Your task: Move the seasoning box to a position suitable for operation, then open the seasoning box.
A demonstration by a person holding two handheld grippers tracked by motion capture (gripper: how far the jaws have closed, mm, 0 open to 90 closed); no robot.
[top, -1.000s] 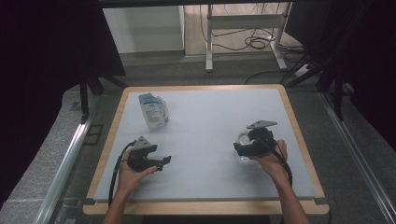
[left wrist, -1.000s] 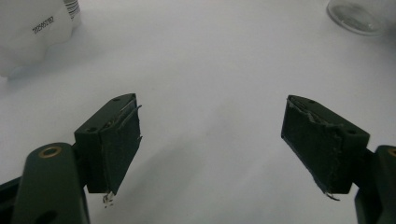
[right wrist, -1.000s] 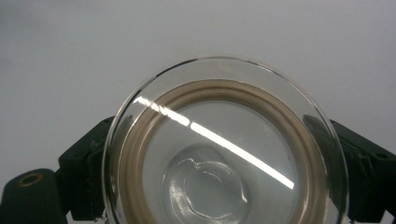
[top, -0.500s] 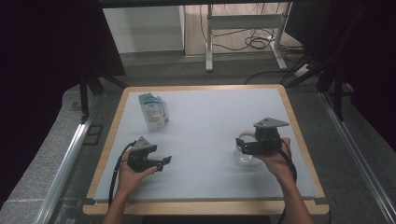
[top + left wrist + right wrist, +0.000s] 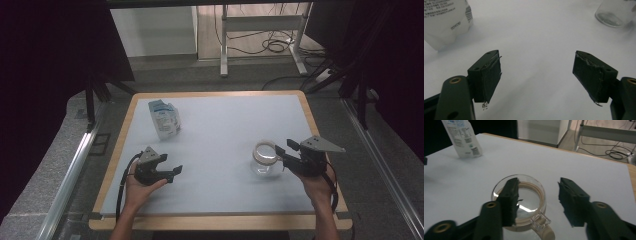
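A clear glass mug [image 5: 264, 158] with a pale rim stands on the white table [image 5: 225, 125], right of centre. My right gripper [image 5: 281, 156] is open just to its right. In the right gripper view the mug [image 5: 524, 202] sits under the open right gripper [image 5: 537, 195]. One jaw overlaps the mug's mouth, the other is outside by its handle [image 5: 541, 222]; I cannot tell if they touch. My left gripper [image 5: 175, 173] is open near the front left and holds nothing. Its view shows the left gripper [image 5: 537, 67] over bare table.
A white and blue pouch [image 5: 164, 118] stands at the back left, also seen as the pouch [image 5: 446, 20] and the pouch [image 5: 462, 137]. The far-off mug [image 5: 615, 13] shows past the left jaws. A wooden border [image 5: 215, 220] frames the table. Cables and a stand lie beyond.
My right gripper has drawn back to the right, and the mug it covered now stands uncovered at its left. The left gripper has stayed put.
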